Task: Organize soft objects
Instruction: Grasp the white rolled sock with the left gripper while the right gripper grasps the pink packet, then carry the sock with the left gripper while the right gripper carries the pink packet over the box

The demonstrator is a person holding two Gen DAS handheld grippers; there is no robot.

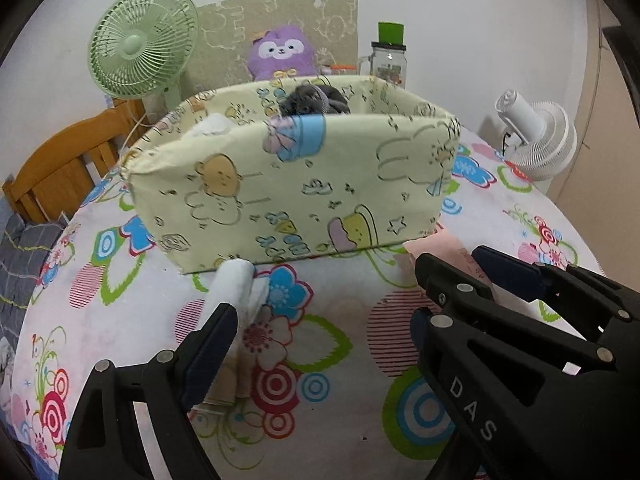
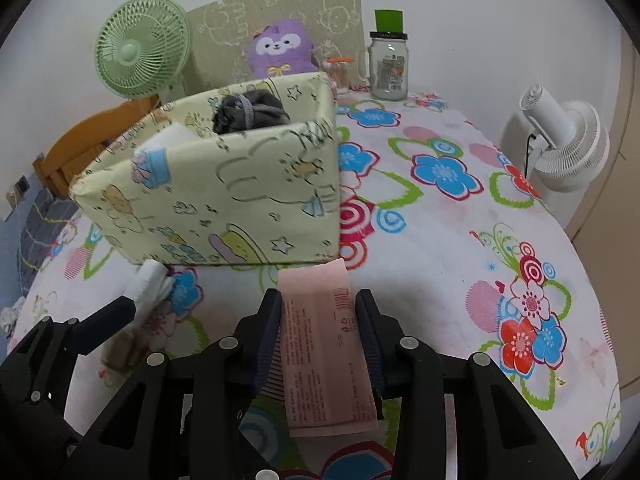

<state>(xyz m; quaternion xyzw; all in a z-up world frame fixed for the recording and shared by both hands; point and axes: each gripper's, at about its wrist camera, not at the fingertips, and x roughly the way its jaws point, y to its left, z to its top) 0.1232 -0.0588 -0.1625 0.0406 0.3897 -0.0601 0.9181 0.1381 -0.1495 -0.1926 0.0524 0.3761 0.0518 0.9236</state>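
Observation:
A pale yellow cartoon-print fabric box stands on the flowered table; it also shows in the right wrist view. Inside it lie a grey cloth bundle and something white. A rolled white cloth lies in front of the box, beside my left gripper's left finger. The left jaws stand wide apart. My right gripper has its fingers against both sides of a flat pink packet that lies on the table. The right gripper also shows in the left wrist view.
At the back stand a green fan, a purple plush toy and a glass jar with a green lid. A white fan stands at the right edge. A wooden chair is at the left.

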